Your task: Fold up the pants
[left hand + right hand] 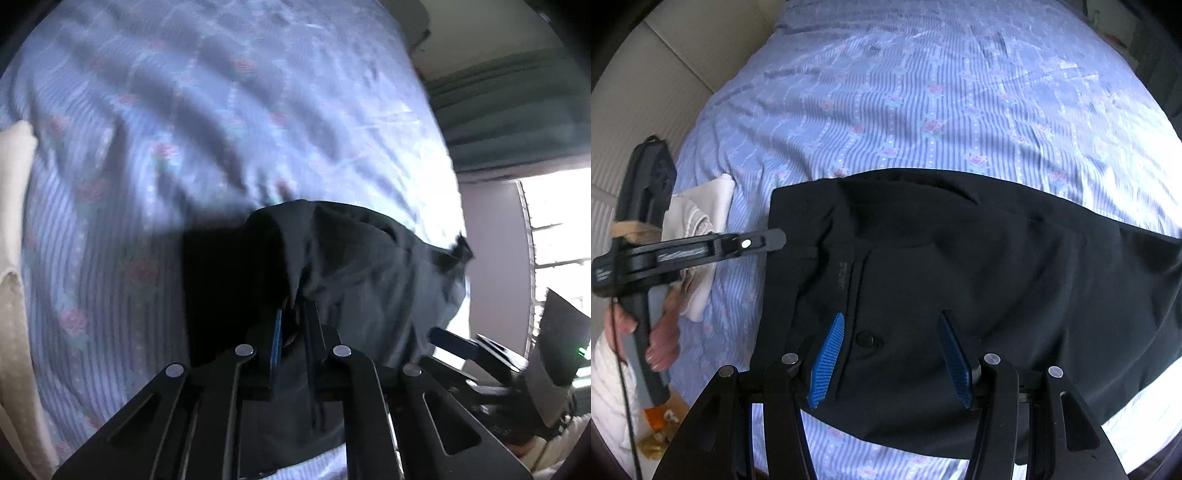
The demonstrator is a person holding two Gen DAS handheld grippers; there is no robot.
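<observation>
Left gripper (pixel 293 332): clamped on the pants' (pixel 960 266) waist corner, ready to lift.
Right gripper (pixel 890 360): jaws apart, empty, hovering over the button (pixel 866 339), lining up.

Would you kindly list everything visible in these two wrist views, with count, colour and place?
pants: one, black, spread on the bed, waistband toward the left of the right wrist view, one edge bunched between the left gripper's pads
bedsheet: one, pale blue striped with pink roses, covering the bed
cloth: one, cream, crumpled on the sheet left of the pants
curtain: one, dark green, upper right of the left wrist view
window: one, bright, right edge of the left wrist view
left gripper: one, black with blue pads, shut on the pants
right gripper: one, black with blue pads, open over the pants by the button
hand: one, gripping the left gripper's handle, white sleeve
</observation>
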